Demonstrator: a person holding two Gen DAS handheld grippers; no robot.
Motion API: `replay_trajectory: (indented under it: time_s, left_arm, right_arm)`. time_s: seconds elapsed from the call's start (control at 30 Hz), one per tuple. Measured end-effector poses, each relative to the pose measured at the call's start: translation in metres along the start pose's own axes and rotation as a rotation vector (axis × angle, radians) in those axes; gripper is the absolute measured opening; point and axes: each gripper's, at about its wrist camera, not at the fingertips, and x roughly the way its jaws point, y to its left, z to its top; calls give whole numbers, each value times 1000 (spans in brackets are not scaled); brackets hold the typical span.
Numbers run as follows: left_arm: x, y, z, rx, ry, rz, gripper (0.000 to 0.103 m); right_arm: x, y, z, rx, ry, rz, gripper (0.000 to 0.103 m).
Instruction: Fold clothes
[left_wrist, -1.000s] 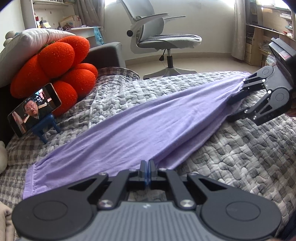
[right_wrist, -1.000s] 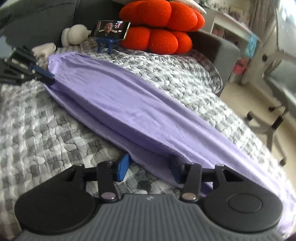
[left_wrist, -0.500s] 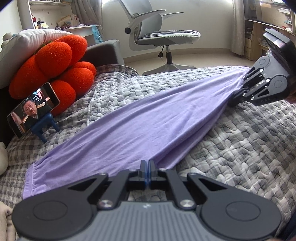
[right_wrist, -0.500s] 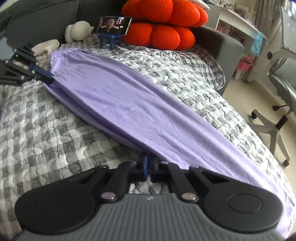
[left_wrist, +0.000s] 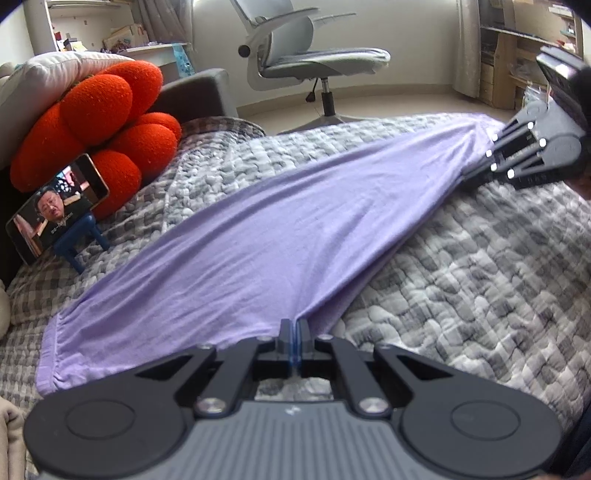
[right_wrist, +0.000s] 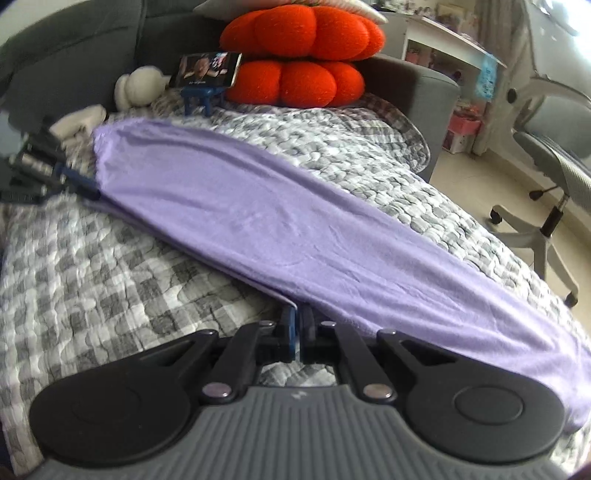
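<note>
A lilac garment (left_wrist: 280, 229) lies stretched in a long band across the grey checked quilt (left_wrist: 480, 280). It also shows in the right wrist view (right_wrist: 280, 221). My left gripper (left_wrist: 293, 325) is shut on the garment's near edge; it shows at the left of the right wrist view (right_wrist: 88, 190). My right gripper (right_wrist: 297, 314) is shut on the garment's edge at the other end; it shows at the right of the left wrist view (left_wrist: 476, 177). The cloth between them is lifted and taut.
An orange cushion (left_wrist: 103, 122) and a phone on a blue stand (left_wrist: 55, 214) sit at the sofa's back. A white plush toy (right_wrist: 140, 85) lies beside them. An office chair (left_wrist: 314, 62) stands on the floor beyond the sofa edge.
My right gripper closed on the garment's edge and then lifted it. The cloth is pulled tighter between both grippers. My left gripper stayed shut on its end.
</note>
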Motion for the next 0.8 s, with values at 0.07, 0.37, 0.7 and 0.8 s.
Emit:
replay_trajectory:
  time_s: [0.07, 0.37, 0.7, 0.8]
  left_arm:
    - [0, -1, -1, 8, 3, -7, 2]
    - [0, -2, -5, 32, 14, -40, 3]
    - [-2, 3, -8, 3, 11, -57, 4]
    - [1, 2, -8, 2, 10, -51, 4]
  right_arm:
    - [-1, -3, -1, 22, -13, 15, 9]
    - [-14, -27, -12, 112, -33, 3, 54]
    - [-40, -80, -47, 447, -110, -184, 47]
    - [-51, -100, -61, 606, -159, -243, 40]
